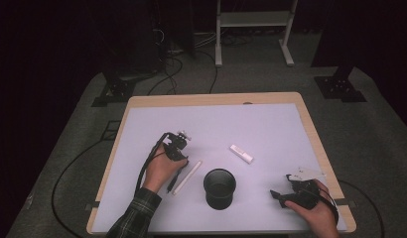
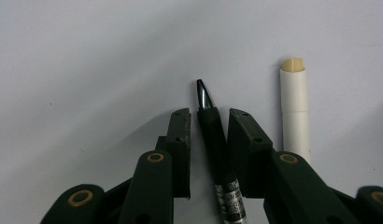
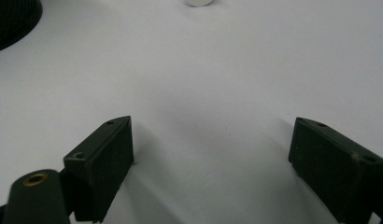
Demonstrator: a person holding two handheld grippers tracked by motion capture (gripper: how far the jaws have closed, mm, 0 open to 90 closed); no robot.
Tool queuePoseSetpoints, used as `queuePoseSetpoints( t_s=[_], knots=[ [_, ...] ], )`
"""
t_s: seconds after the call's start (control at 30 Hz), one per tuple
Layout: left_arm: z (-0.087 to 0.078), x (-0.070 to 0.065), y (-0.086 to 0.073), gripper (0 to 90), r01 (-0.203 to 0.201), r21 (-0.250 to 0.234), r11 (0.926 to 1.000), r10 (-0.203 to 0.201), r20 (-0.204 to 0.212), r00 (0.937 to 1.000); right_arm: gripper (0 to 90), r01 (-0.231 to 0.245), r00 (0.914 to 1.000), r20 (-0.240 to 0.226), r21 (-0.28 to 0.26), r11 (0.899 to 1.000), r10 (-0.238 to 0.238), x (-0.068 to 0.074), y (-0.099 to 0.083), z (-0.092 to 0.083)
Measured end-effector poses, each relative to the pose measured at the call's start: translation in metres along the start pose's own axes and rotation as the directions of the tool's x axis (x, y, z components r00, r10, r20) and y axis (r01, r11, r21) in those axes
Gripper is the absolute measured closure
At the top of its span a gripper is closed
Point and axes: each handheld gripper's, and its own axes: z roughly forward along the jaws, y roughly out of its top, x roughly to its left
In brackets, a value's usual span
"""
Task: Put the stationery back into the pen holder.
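In the left gripper view, the left gripper (image 2: 207,122) rose from the bottom of the frame with its two black jaws standing close on either side of a black pen (image 2: 216,149). A thin gap showed between each pad and the pen. The shiny tip of the pen pointed toward the upper middle of the frame. A white tube (image 2: 294,112) with a pale yellow end lay just beside the right jaw, on the light surface (image 2: 87,70).
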Motion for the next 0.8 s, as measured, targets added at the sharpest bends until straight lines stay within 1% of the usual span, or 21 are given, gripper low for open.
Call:
queuePoseSetpoints(
  t_s=[0.1,0.2,0.33,0.43,0.47,0.63,0.73,0.8],
  knots=[
    [-0.0005,0.0011,0.0006,72.9,0.001,0.007,1.0,-0.001,-0.001,1.0,12.8,0.001,1.0,0.0,-0.001,1.0,-0.001,0.0,0.0,0.0],
    [-0.0003,0.0022,0.0001,74.5,0.006,0.001,1.0,-0.006,0.006,1.0,12.8,0.0,1.0,0.0,0.0,1.0,0.0,0.0,0.0,0.0],
    [-0.0004,0.0021,-0.0003,77.9,0.001,0.001,1.0,-0.001,0.001,1.0,12.8,0.001,1.0,0.0,-0.001,1.0,-0.001,0.0,0.0,0.0001],
    [-0.0001,0.0022,-0.0005,79.2,0.007,-0.004,1.0,-0.007,0.0,1.0,12.8,0.001,1.0,0.0,0.0,1.0,-0.001,0.0,0.0,0.0],
    [-0.0001,0.0032,-0.001,79.7,0.002,-0.006,1.0,-0.002,0.001,1.0,12.8,0.002,1.0,0.0,-0.001,1.0,-0.002,0.0,0.0,0.0001],
    [-0.0006,0.0059,-0.0032,80.3,0.011,-0.019,0.9998,-0.011,0.021,0.9997,12.8,0.001,1.0,0.0,0.0,1.0,-0.001,0.0,0.0,0.0],
    [-0.0006,0.0077,-0.0047,80.3,0.027,-0.033,0.9991,-0.026,0.034,0.9991,12.8,0.001,1.0,0.0,0.0,1.0,-0.001,0.0,0.0,0.0],
    [-0.0012,0.0095,-0.0052,80.3,0.029,-0.033,0.9991,-0.027,0.044,0.9987,12.8,0.001,1.0,0.0,0.0,1.0,-0.001,0.0,0.0,0.0]
  ],
)
